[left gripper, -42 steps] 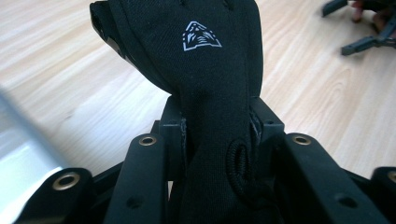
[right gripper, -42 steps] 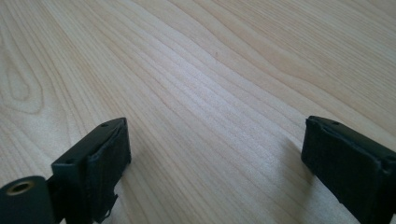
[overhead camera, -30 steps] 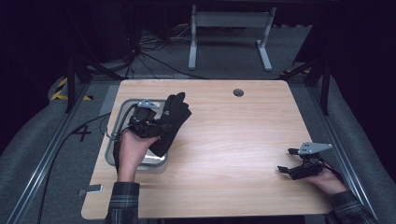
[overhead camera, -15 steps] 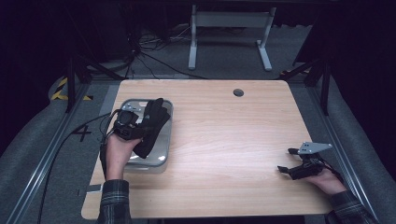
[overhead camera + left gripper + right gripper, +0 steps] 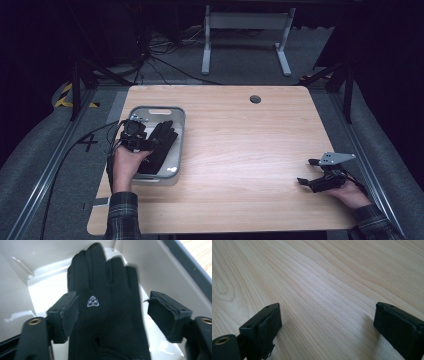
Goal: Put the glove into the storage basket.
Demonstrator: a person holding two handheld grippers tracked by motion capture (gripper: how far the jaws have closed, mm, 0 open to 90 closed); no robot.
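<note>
Black glove (image 5: 161, 145) — inside grey bin (image 5: 176, 119)

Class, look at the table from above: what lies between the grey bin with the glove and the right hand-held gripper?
Nothing: in the high view, only bare wooden table runs from the bin holding the black glove to the right hand-held gripper.

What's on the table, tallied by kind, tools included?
Black glove: 1
Grey tray: 1
Tools: 2, left tool and right tool
Total: 4
</note>
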